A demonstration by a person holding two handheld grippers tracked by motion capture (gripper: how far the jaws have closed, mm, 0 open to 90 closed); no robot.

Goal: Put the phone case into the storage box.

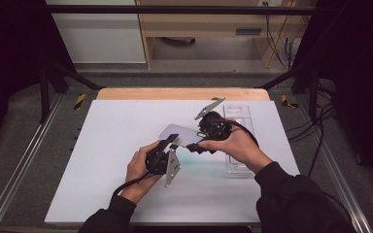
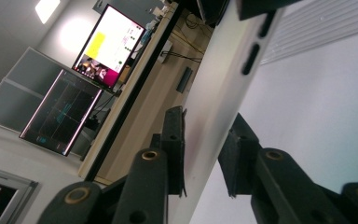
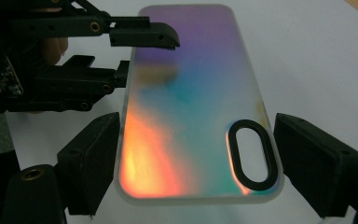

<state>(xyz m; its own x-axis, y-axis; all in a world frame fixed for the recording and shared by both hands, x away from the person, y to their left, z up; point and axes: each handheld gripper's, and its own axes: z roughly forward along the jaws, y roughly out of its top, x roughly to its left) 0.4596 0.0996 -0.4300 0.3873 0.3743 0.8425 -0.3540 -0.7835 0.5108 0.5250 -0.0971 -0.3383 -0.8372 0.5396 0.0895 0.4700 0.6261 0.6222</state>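
High view: both grippers meet above the middle of the bench (image 1: 102, 145). They share a phone case (image 1: 177, 133) that hangs in the air between them, clear of the surface. The right gripper (image 1: 200, 144) holds one end and the left gripper (image 1: 173, 141) comes in at the other. This looks like a two-handed hold, one side steadying while the other takes a second grip. A clear plastic tray (image 1: 238, 110) lies on the bench beneath the right hand (image 1: 238, 145). From here the case's long axis runs across the bench, from the right fingers toward the left ones.

Left gripper view: the phone case (image 2: 214, 102) shows edge-on, its side wall with the button slots running up and away between the fingers (image 2: 175, 135). One pad sits on each face, very near. I cannot tell whether they actually press.

Right gripper view: the right gripper (image 3: 196, 172) is closed across the width of the phone case (image 3: 191, 102). Its fingers (image 3: 307, 158) sit one against each long edge, which leaves the whole glossy, rainbow-tinted face open to the camera. The camera cutout (image 3: 251, 154) is at the near end, between the pads and closer to the right one. The long axis points straight away from these fingers. At the far end the left gripper (image 3: 149, 58) straddles a long edge, one finger over the glossy face and one behind it. Gripping by the edges probably keeps the finish clean and leaves the far end free for the other hand.
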